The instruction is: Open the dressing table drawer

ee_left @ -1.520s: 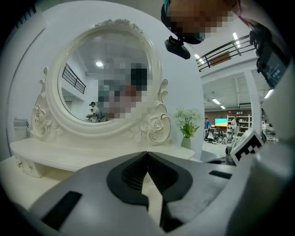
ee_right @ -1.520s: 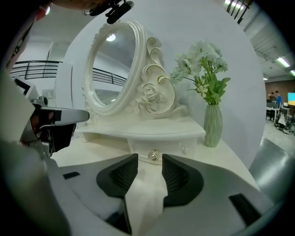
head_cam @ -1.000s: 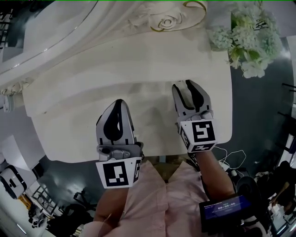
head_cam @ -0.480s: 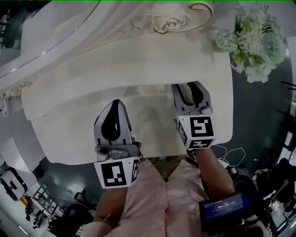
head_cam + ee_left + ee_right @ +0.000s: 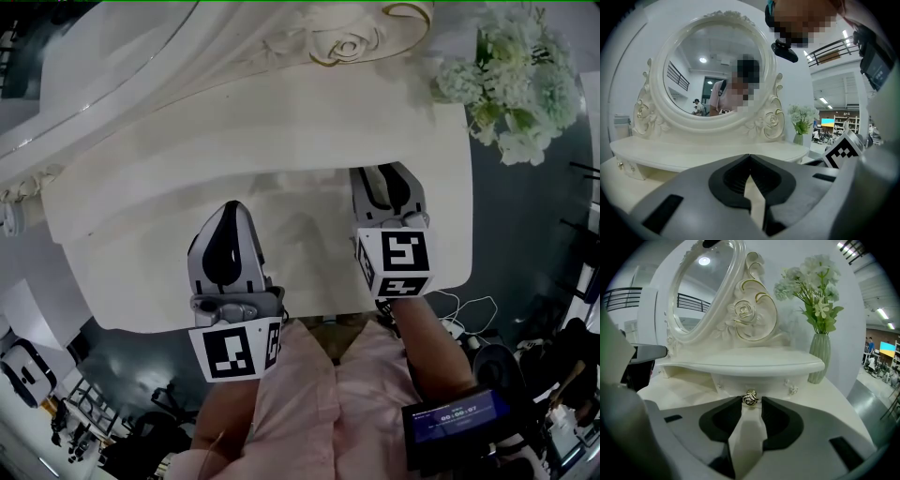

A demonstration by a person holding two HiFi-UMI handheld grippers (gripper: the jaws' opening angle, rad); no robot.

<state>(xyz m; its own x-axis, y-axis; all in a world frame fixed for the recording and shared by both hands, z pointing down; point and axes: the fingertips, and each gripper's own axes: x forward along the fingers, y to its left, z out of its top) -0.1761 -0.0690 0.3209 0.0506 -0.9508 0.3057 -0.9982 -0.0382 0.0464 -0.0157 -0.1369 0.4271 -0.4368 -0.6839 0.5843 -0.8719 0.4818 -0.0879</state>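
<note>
Brightly and evenly lit from overhead; washed pale across the white dressing table (image 5: 131, 244), with soft shadows; heavily fisheye-bowed and black-cornered in both gripper views; blurred close up

No legible text, small screen (image 5: 457, 416) at bottom right shows digits (too blurred to read)

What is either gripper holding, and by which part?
Nothing is gripped yet. The right gripper is closing its jaws with the drawer knob between their tips; the left gripper is shut and empty.
</note>
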